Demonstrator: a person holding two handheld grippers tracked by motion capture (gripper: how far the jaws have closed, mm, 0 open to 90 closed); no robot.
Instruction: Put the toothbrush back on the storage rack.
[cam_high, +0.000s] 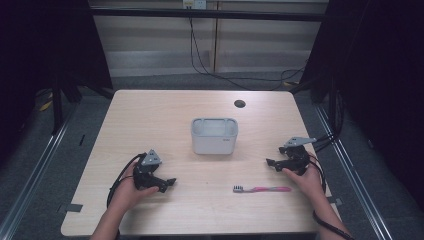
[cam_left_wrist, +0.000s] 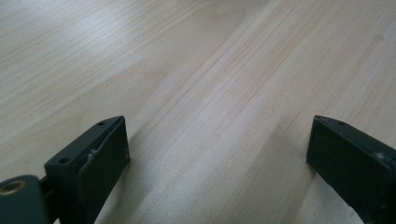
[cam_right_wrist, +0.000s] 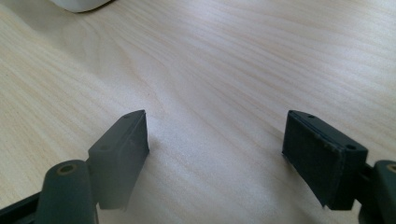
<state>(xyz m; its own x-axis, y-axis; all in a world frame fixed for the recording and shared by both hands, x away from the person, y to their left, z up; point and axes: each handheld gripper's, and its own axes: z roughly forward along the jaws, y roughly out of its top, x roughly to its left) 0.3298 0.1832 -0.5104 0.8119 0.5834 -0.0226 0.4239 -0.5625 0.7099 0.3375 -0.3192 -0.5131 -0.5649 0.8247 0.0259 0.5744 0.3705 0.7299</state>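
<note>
A pink toothbrush (cam_high: 262, 189) with white bristles lies flat near the table's front edge, bristle end to the left. A grey rectangular cup-like bin (cam_high: 214, 135) stands upright mid-table. My left gripper (cam_high: 170, 183) rests low on the wood at the front left, held by a hand, jaws wide apart over bare table (cam_left_wrist: 219, 140). My right gripper (cam_high: 270, 163) sits at the right, just above and right of the toothbrush handle, open with nothing between its fingers (cam_right_wrist: 215, 149). A pale edge of the bin (cam_right_wrist: 79, 4) shows at the top left of the right gripper view.
The wooden table (cam_high: 150, 120) has a round cable hole (cam_high: 239, 103) at the back right. Black cables trail from both grippers and across the floor behind. Dark curtains flank both sides.
</note>
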